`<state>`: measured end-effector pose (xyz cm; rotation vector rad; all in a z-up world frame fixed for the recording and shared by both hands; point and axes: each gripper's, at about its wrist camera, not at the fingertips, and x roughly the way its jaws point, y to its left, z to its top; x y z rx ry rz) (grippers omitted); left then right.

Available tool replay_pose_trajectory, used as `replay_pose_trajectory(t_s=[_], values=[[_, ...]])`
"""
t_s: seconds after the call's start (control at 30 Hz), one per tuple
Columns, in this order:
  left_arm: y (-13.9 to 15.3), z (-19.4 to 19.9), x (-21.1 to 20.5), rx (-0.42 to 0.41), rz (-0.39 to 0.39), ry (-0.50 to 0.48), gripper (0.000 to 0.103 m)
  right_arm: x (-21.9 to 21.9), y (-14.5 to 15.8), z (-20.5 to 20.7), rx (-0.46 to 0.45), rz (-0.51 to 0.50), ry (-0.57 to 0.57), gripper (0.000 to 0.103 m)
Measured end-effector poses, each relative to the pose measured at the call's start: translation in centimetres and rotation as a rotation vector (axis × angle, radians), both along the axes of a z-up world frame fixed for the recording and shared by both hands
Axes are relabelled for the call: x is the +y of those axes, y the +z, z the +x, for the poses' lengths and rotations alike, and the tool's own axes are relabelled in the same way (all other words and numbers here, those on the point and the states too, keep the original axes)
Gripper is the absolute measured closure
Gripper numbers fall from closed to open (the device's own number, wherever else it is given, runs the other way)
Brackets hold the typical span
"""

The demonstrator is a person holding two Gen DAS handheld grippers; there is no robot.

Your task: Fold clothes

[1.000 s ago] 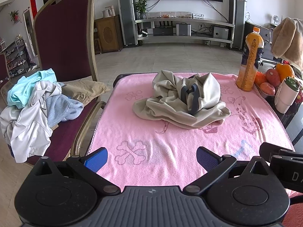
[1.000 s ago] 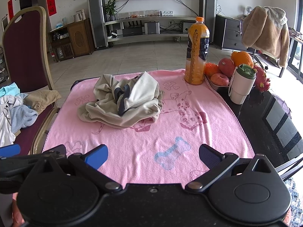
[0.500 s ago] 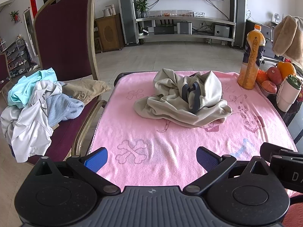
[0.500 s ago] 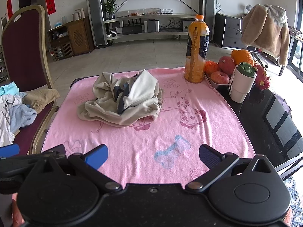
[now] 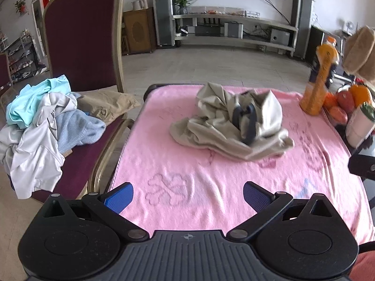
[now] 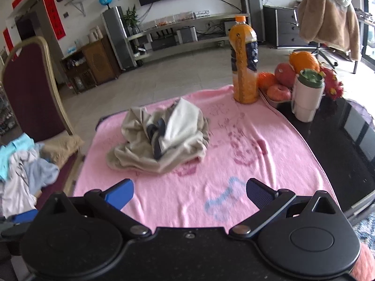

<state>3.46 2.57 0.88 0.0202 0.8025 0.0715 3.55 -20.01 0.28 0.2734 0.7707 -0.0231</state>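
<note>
A crumpled beige garment [image 5: 225,126] [image 6: 161,140] with a dark blue collar lies in a heap on the far half of the pink towel [image 5: 187,187] [image 6: 234,154] that covers the table. My left gripper [image 5: 187,193] hovers open over the towel's near edge, well short of the garment, with nothing between its blue pads. My right gripper [image 6: 189,193] is also open and empty over the near edge, tilted, with the garment ahead and to the left. A pile of other clothes [image 5: 39,126] [image 6: 23,164] lies on the chair seat at left.
A maroon chair [image 5: 86,35] stands against the table's left side. At the table's right stand an orange juice bottle [image 6: 243,63], a fruit tray [image 6: 281,79] and a white tumbler [image 6: 307,96]. A dark glossy table surface [image 6: 339,154] lies right of the towel.
Both views have shifted: the left camera dipped and moved forward a little, the right one rolled and turned left. The garment lies as before. Both grippers stay open.
</note>
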Motion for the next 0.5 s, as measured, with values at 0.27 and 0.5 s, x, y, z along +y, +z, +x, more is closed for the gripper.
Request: replay_pose_trajectory(t_s=[0.27,0.5], values=[[1.0,2.6,2.1,-0.021,-0.036,0.026,0.009,-1.0,0.4,3.8,-0.082,0.048,0.042,0.000],[-0.3,4.9,2.4,0.019,-0.069,0.037,0.012,-2.0,-1.2,7.0,-0.021,0.170,0.023,0.000]])
